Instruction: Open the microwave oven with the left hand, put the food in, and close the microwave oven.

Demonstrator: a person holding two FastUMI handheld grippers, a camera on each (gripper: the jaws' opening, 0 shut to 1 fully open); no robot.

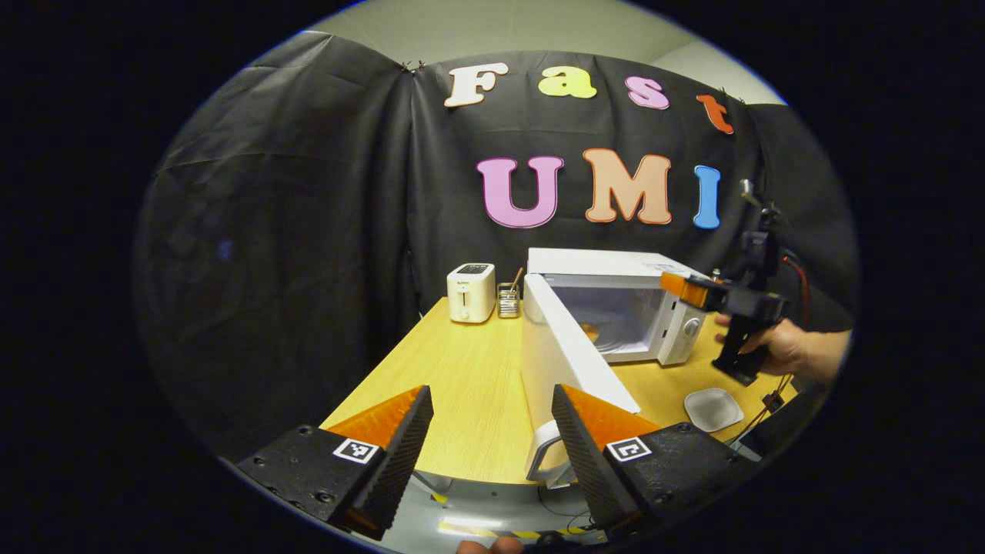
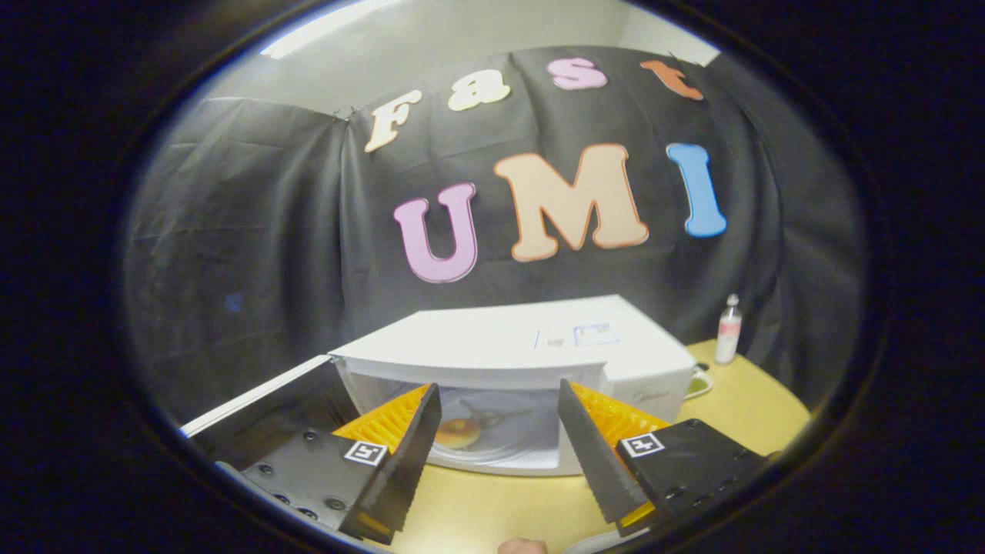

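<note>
Wooden counter (image 1: 462, 385) with the microwave (image 2: 539, 346) door (image 1: 562, 354) swung open and the food (image 2: 454, 432) already sitting inside, both left tongs (image 1: 492, 431) and right tongs (image 2: 499, 431) wide and empty, so pretty much only closing the door is left.

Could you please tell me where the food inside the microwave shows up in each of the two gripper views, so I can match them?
Left gripper view: the food is a small brownish piece inside the open microwave, right of centre, just past the door.
Right gripper view: the food sits low and centre on the turntable, between that gripper's own fingers.
Shared landmark: the white microwave's flat top.
</note>
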